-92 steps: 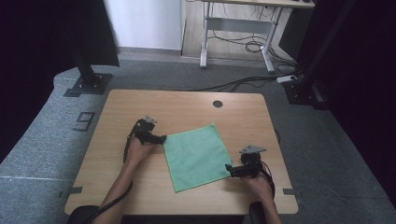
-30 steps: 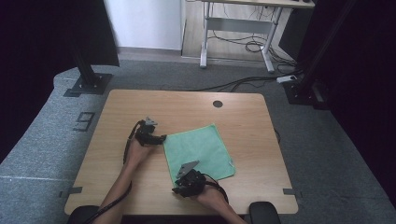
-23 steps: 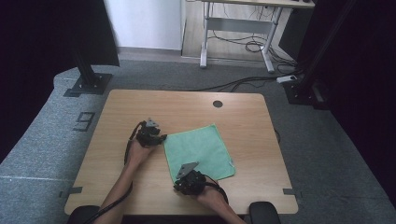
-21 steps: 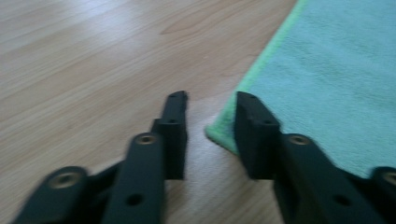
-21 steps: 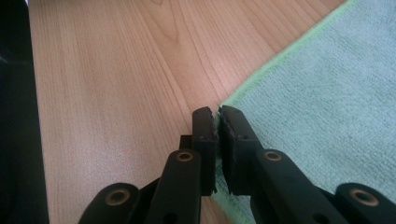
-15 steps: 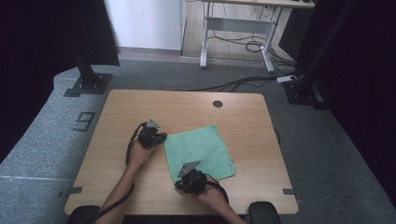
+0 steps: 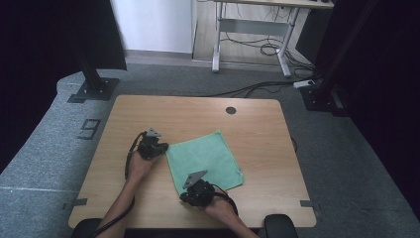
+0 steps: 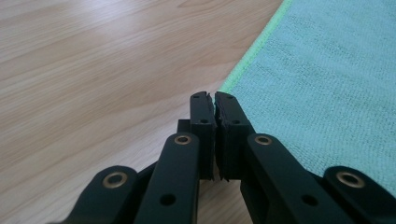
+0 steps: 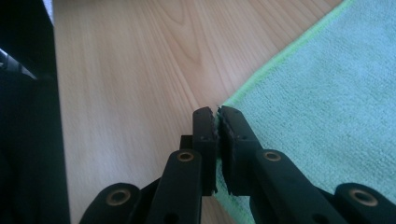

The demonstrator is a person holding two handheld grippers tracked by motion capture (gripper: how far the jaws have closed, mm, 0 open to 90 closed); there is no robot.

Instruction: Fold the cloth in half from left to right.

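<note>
- Looks like a lab or recording studio, probably.
- Wooden desk point(image 7: 257, 129) with cable hole point(image 7: 231, 110) on grey carpet point(image 7: 44, 148).
- Black curtains point(image 7: 381, 74), stand bases point(image 7: 91, 90), loose cables point(image 7: 257, 47), tape marks point(image 7: 89, 129).

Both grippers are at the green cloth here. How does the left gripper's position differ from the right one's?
The left gripper sits at the cloth's far-left corner, higher up the table; the right gripper sits at its near-left corner, close to the person's edge. In the gripper views, the left meets a gently curving cloth edge, the right a pointed corner. Both have jaws shut on the cloth's green hem.
</note>
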